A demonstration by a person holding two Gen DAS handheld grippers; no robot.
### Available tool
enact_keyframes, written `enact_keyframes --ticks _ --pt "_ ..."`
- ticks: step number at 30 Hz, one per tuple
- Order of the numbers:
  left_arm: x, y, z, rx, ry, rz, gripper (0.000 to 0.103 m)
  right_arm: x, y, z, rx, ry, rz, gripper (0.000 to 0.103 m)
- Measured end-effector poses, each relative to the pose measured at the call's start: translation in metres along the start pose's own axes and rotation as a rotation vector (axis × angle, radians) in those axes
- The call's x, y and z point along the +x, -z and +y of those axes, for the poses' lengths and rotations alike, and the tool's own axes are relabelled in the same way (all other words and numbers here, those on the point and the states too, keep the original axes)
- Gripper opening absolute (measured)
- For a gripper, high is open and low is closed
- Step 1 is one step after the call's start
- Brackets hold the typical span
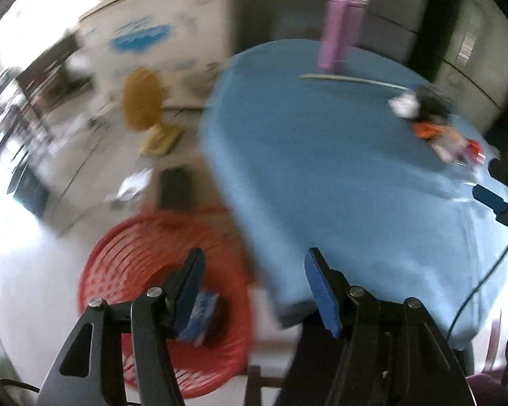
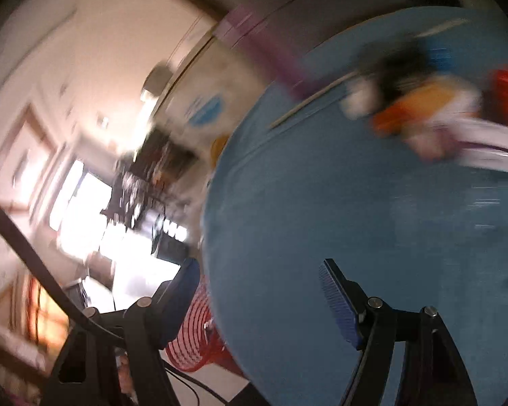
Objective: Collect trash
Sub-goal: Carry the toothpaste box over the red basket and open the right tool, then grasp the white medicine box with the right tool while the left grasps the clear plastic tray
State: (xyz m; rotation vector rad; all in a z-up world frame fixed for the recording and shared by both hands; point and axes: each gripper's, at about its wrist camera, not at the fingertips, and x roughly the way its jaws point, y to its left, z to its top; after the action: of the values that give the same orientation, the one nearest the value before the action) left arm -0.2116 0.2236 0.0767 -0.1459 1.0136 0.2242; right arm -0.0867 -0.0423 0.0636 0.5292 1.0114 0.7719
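Both tongs stand released with nothing between their blue pads: the left gripper (image 1: 254,291) hangs over the near edge of the round table in a blue cloth (image 1: 338,176), the right gripper (image 2: 259,299) likewise (image 2: 338,220). Blurred trash, a heap of white, orange and red wrappers (image 1: 437,128) (image 2: 433,115), lies at the table's far right. A red slatted plastic basket (image 1: 135,270) sits on the floor left of the table, a blue-white packet (image 1: 203,314) inside. A purple tumbler (image 1: 342,23) stands at the table's far edge.

Left tongs (image 1: 254,291) angled steeply down, jaws apart and empty, right tongs (image 2: 259,299) likewise open
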Motion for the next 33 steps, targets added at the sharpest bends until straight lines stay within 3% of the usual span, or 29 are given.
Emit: enact_keyframes --ticks 3,8,11,13,17,18,20,26,30,32,33 --pt "-0.002 -0.022 -0.05 0.118 0.077 -0.048 0.069 -0.044 -0.014 -0.048 0.166 -0.025 -0.08 0.079" --pt "0.01 -0.054 -0.132 0.345 0.24 -0.148 0.077 -0.068 -0.027 -0.127 0.474 -0.099 -0.138 0.079" --pt "0.031 -0.072 -0.174 0.449 0.361 -0.122 0.077 -0.06 -0.028 -0.158 0.646 -0.186 -0.161 0.079" --pt "0.048 -0.081 -0.2 0.508 0.429 -0.089 0.077 -0.053 -0.03 -0.17 0.712 -0.184 -0.176 0.079" --pt "0.07 -0.086 -0.236 0.595 0.491 -0.065 0.077 -0.042 -0.05 -0.199 0.846 -0.209 -0.178 0.079" --pt "0.074 -0.087 -0.241 0.609 0.51 -0.06 0.077 -0.038 -0.052 -0.202 0.864 -0.195 -0.178 0.074" --pt "0.078 -0.088 -0.25 0.639 0.544 -0.049 0.077 -0.034 -0.061 -0.203 0.889 -0.166 -0.18 0.073" --pt "0.098 -0.093 -0.266 0.691 0.579 -0.007 0.077 -0.024 -0.078 -0.21 0.909 -0.042 -0.167 0.062" --pt "0.107 -0.089 -0.273 0.715 0.577 0.018 0.077 -0.017 -0.087 -0.207 0.855 0.037 -0.156 0.036" --pt "0.11 -0.087 -0.275 0.722 0.588 0.024 0.076 -0.014 -0.089 -0.205 0.81 0.072 -0.155 0.029" --pt "0.11 -0.085 -0.276 0.727 0.587 0.021 0.069 -0.015 -0.09 -0.202 0.777 0.091 -0.161 0.026"
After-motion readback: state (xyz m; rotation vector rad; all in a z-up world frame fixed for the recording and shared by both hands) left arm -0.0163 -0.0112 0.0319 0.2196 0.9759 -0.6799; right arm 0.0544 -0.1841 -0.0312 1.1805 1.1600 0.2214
